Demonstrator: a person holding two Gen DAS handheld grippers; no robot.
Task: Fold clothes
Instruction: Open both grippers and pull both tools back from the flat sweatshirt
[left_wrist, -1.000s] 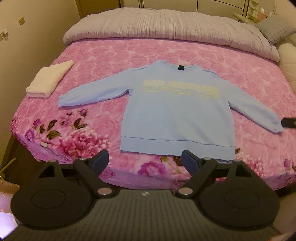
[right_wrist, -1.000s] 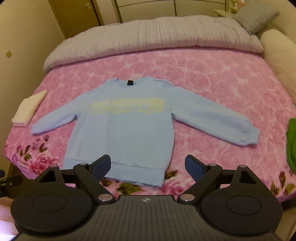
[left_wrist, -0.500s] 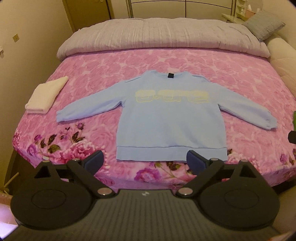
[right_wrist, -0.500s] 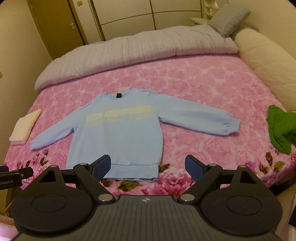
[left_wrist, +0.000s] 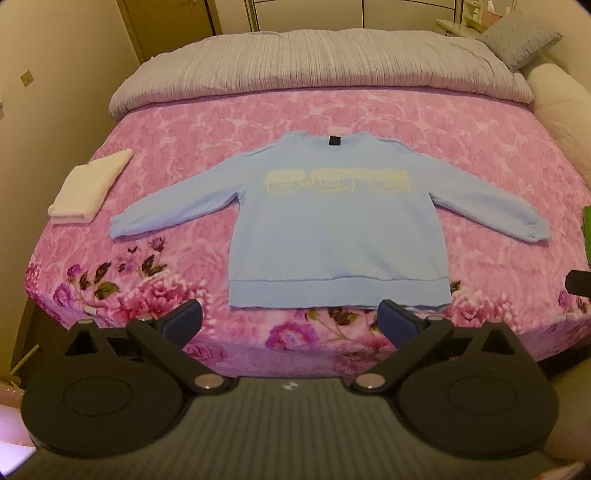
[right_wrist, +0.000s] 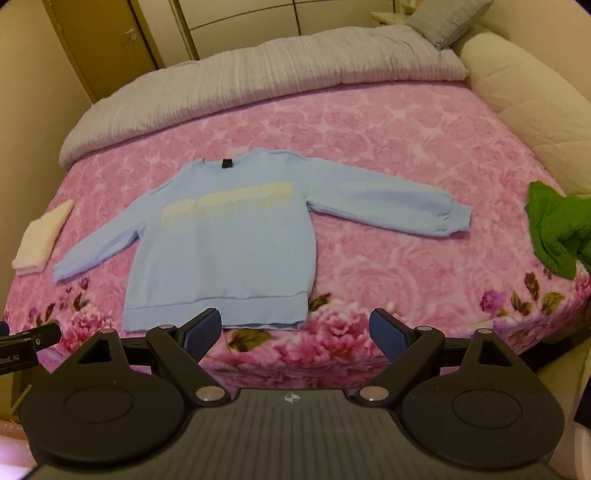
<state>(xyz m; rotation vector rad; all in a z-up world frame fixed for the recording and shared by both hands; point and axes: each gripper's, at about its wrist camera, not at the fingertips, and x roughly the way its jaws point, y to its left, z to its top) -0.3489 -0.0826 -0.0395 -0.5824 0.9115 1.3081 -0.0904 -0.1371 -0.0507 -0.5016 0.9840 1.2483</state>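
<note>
**Sweatshirt lying flat by the bed's near edge**

The blue sweatshirt (left_wrist: 338, 236) is lying spread, sleeves running across the bed (left_wrist: 369, 114), hem nearest both grippers. The left gripper (left_wrist: 291, 319) and right gripper (right_wrist: 295, 332) are hovering empty, jaws spread, the left more squarely facing it.

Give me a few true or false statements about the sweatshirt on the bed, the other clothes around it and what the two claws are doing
1. The blue sweatshirt lies flat on the bed with both sleeves spread out. True.
2. The left claw is shut on the sweatshirt's hem. False: it is open and holds nothing, short of the hem.
3. A folded white cloth lies beyond the sweatshirt's left sleeve. True.
4. The green garment is neatly folded. False: it lies in a crumpled heap near the bed's right edge.
5. The right claw is open and empty. True.
</note>
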